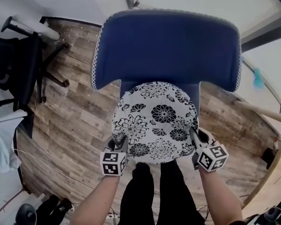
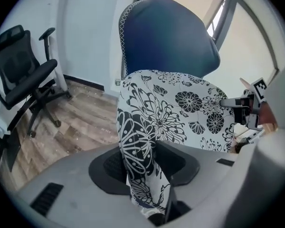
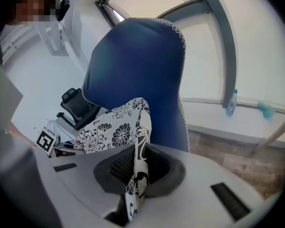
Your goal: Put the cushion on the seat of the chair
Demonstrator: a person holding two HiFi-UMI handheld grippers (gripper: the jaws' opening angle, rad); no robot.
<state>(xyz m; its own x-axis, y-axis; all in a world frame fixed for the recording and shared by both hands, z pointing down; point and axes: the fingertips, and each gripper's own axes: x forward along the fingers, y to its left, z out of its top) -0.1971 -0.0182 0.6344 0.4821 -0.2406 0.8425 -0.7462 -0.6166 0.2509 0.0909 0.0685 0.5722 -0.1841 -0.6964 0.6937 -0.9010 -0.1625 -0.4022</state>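
Note:
A round white cushion (image 1: pixel 154 121) with black flowers lies over the seat of the blue chair (image 1: pixel 166 46), under its tall backrest; the seat itself is almost wholly hidden. My left gripper (image 1: pixel 119 146) is at the cushion's near left edge. In the left gripper view the cushion's edge (image 2: pixel 142 146) lies between that gripper's (image 2: pixel 145 160) jaws, which stand apart and loose around it. My right gripper (image 1: pixel 195 142) is at the near right edge. In the right gripper view that gripper (image 3: pixel 137 167) is shut on the thin cushion rim (image 3: pixel 140 141).
A black office chair (image 1: pixel 18 64) stands on the wooden floor (image 1: pixel 79 121) to the left, with white cloth (image 1: pixel 2 139) below it. The person's legs (image 1: pixel 150 191) are just in front of the blue chair. A bottle (image 3: pixel 231 103) stands on the window sill behind.

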